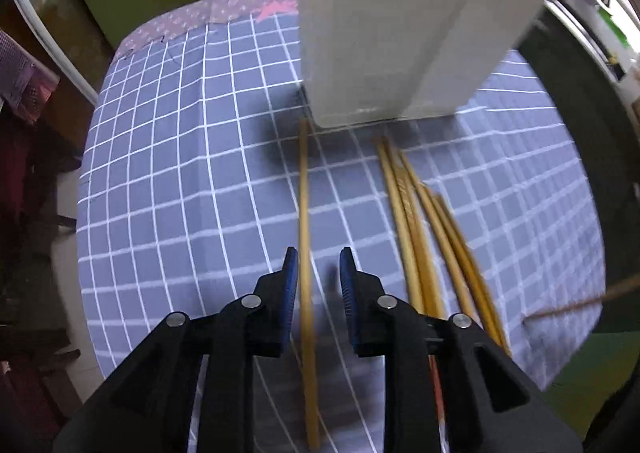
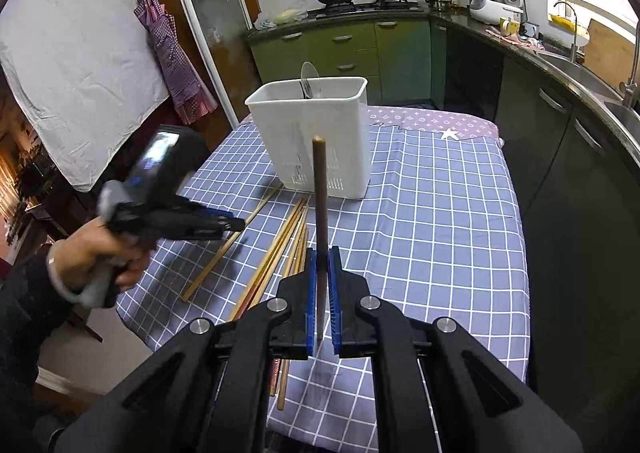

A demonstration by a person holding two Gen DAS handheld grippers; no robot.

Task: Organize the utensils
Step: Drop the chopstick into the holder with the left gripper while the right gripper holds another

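item: right tongs (image 2: 322, 253), black arms with blue pads, were clamped together on one dark brown chopstick (image 2: 319, 193), which stood nearly upright between the pads, its blunt end pointing toward the white utensil holder (image 2: 320, 141). item: left tongs (image 1: 319, 265), of the same make, pointed steeply down at the counter (image 1: 160, 173); pads stood apart, with a single light bamboo chopstick (image 1: 305, 213) lying on the cloth in the gap, close to the left pad, not pressed by either pad. in the right wrist view the left tongs (image 2: 230, 224) appeared blurred, held by a hand (image 2: 96, 257) in a dark sleeve, above the loose sticks. item: bundle of bamboo chopsticks (image 1: 420, 221), lying loose and fanned on the counter just right of the single one, their far ends near the foot of the holder. item: white utensil holder, slotted plastic, upright on the counter, with a spoon (image 2: 309, 73) standing inside. item: counter cover, blue-grey cloth with white grid, a mauve patterned strip (image 2: 432, 119) at the far edge.
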